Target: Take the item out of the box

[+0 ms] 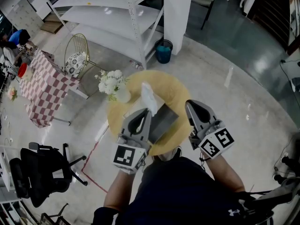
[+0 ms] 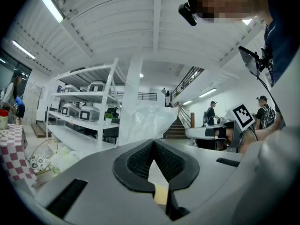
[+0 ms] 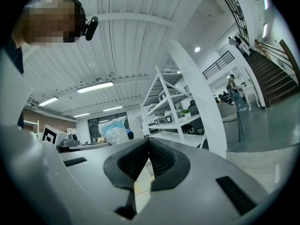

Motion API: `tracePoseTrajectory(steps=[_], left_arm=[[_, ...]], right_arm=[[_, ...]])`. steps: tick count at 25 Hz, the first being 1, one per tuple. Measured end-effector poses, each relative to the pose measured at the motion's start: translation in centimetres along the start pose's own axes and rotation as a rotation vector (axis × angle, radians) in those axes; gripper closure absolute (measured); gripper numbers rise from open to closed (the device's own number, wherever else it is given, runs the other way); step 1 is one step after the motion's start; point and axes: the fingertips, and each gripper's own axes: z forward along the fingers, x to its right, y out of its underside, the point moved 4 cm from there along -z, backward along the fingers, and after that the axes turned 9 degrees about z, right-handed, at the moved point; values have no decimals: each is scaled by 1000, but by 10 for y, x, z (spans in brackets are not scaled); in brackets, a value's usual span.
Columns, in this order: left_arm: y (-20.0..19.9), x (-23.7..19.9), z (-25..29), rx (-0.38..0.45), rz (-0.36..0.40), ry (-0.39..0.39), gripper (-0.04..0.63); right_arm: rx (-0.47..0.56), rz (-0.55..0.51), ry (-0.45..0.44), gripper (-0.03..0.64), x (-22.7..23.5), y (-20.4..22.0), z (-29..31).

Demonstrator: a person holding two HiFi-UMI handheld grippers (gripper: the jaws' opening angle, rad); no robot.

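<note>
Left claw point(image 1: 146, 111) closed over round yellow table point(image 1: 174, 91); glossy floor point(image 1: 220, 55).

Round yellow table point(image 1: 176, 90), parked on a shiny grey concrete floor point(image 1: 234, 69). Holds a dark grey box point(image 1: 164, 121) lying at an angle around the middle, with some crumpled white plastic point(image 1: 149, 97) sticking up at its far end. Just beside that, over at the left edge, a small white vase point(image 1: 123, 95) stuffed with white flowers point(image 1: 110, 82). Can't tell if vase and box actually touch.
</note>
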Motion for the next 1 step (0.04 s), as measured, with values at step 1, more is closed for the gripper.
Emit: tracePoseTrajectory(steps=[1], left_arm=[[0,0,0,1,-1,0,577]], right_arm=[[-1,2,0,604,0,1,0]])
